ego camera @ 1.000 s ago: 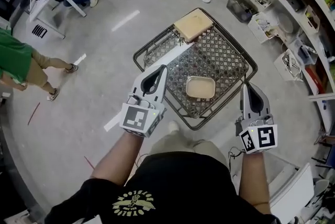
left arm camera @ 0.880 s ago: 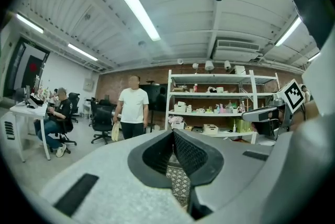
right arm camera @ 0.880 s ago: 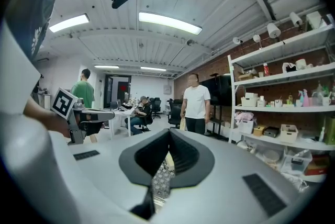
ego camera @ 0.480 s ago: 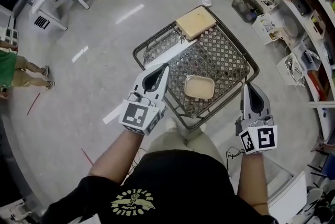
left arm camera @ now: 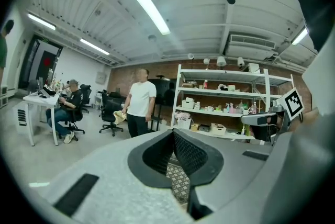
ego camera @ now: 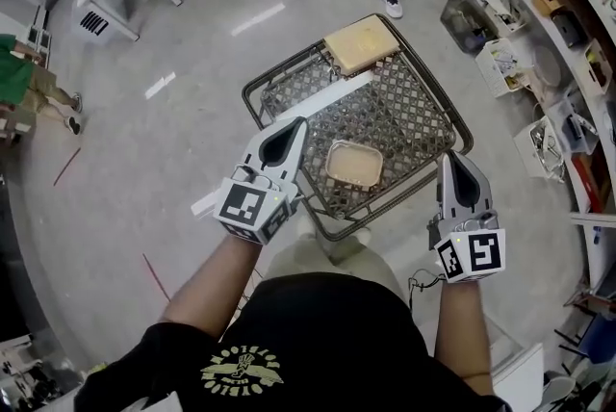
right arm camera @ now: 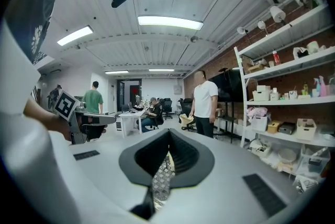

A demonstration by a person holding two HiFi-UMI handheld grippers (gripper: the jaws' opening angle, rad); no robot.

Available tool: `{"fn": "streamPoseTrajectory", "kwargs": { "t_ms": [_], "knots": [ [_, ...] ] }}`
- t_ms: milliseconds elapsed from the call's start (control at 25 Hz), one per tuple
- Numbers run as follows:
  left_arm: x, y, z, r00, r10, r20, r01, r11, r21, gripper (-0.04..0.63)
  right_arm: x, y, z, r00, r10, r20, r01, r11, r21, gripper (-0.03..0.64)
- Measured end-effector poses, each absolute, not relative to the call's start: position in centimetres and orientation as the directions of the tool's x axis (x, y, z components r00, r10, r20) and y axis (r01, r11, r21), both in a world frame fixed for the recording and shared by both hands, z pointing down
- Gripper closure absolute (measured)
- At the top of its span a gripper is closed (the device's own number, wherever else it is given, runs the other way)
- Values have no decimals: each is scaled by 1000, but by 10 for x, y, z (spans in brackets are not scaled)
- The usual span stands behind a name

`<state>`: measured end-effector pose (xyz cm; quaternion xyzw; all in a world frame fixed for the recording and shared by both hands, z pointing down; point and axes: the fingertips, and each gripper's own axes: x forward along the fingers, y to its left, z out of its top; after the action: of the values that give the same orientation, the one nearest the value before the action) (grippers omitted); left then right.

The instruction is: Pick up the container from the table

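Container (ego camera: pixel 353 164): mid-frame on the mesh table (ego camera: pixel 414 116), untouched.
Left gripper (ego camera: pixel 299 124): jaws pressed together, empty, just left of the container.
Right gripper (ego camera: pixel 449 156): jaws together too, off to its right; they flank it, probably for a two-sided pickup.

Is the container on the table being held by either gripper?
No, the container lies on the mesh table, apart from the left gripper and right gripper, both shut on nothing.
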<state>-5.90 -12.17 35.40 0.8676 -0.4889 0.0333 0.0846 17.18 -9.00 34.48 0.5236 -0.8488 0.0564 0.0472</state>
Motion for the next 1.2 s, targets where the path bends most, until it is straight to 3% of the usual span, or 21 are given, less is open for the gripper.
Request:
{"fn": "streamPoseTrajectory", "kwargs": {
  "t_ms": [320, 520, 1200],
  "knots": [
    [-37, -109, 356, 488, -860, 147, -873, -481, 82, 586, 184, -85, 358, -495, -858, 138, -869, 489, -79, 606],
    [-51, -104, 379, 473, -855, 214, -881, -460, 110, 586, 181, -86, 366, -479, -865, 152, -878, 466, -113, 606],
    [-58, -126, 484, 574, -701, 424, -814, -544, 202, 586, 158, -95, 451, -362, -872, 329, -931, 320, -174, 606]
  ]
}}
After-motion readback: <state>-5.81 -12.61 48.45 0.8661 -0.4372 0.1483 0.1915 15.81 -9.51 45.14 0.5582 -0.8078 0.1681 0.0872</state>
